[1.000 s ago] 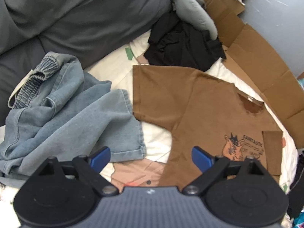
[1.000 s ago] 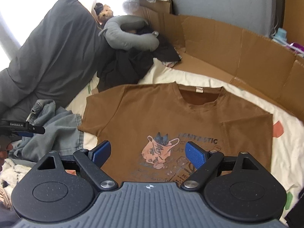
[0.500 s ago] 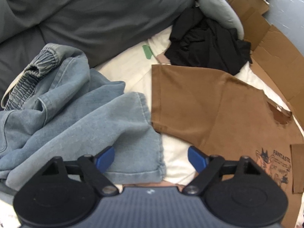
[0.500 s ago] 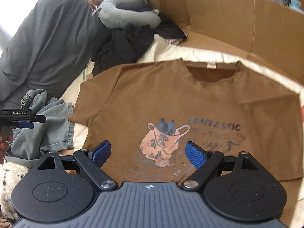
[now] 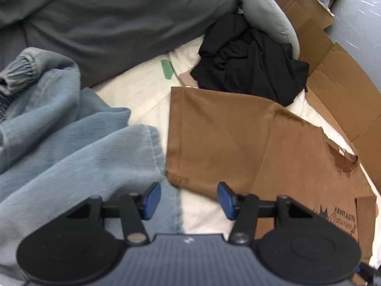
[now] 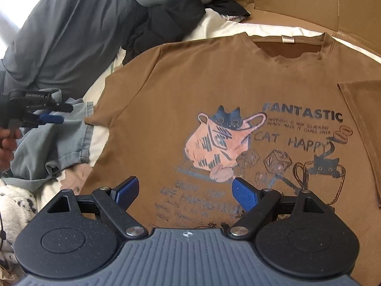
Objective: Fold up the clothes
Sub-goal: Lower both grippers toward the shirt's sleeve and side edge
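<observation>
— Where is the shirt?

— A brown T-shirt (image 6: 214, 90) lies flat, print up, on a cream sheet (image 5: 140, 97), its right sleeve folded inward; jeans (image 5: 71, 143) lie just beside its left sleeve.

— And the grippers?

— The right gripper (image 6: 185, 191) hangs over the printed chest, jaws wide, gripping nothing. The left gripper (image 5: 188, 201), jaws just closing and roughly half apart, hovers by the left sleeve's hem; nothing appears pinched, though that view is blurred. A black garment (image 5: 250, 64) sits beyond the shoulder.
</observation>
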Demonstrator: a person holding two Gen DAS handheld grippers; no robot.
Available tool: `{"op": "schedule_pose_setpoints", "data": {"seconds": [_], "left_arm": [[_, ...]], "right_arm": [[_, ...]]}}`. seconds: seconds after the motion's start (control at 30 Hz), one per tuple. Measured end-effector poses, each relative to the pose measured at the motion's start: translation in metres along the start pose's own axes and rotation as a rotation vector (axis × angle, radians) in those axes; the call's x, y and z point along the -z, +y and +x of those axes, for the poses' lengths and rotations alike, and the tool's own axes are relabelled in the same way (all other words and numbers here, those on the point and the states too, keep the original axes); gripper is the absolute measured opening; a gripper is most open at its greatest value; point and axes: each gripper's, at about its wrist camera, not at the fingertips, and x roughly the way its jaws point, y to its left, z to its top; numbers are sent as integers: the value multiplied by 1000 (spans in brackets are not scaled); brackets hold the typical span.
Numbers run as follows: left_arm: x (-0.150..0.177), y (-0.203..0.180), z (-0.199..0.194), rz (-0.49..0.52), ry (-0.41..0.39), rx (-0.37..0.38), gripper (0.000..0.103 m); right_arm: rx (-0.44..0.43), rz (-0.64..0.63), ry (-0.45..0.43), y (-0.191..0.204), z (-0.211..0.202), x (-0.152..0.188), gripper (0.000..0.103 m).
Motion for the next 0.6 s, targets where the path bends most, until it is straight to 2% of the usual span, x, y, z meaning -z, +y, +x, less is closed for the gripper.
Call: {"op": "schedule_pose_setpoints", "data": {"seconds": [0.03, 0.1, 0.17, 0.23, 0.3, 0.37, 0.4, 0.47, 0.6], "left_arm": [[-1, 0, 4, -5, 0, 5, 39], [-3, 0, 12, -12, 13, 4, 33], [-5, 2, 20, -52, 49, 25, 20], [-4, 4, 25, -106, 64, 53, 20], [-2, 7, 31, -173, 69, 65, 24], [2, 11, 36, -248, 57, 82, 52], [4, 13, 38, -286, 49, 91, 55], [8, 15, 41, -329, 19, 112, 55], [18, 18, 51, -436, 6, 124, 55]], "right_arm": [[6, -3, 0, 0, 2, 1, 90], [15, -12, -7, 0, 4, 3, 90], [5, 12, -9, -2, 5, 4, 90], [-2, 35, -3, -4, 7, 6, 90], [1, 34, 2, -4, 8, 7, 90], [2, 34, 6, -3, 9, 8, 90], [6, 38, 6, -4, 10, 8, 90], [16, 46, 3, -5, 10, 8, 90], [26, 61, -4, -8, 11, 7, 90]]}}
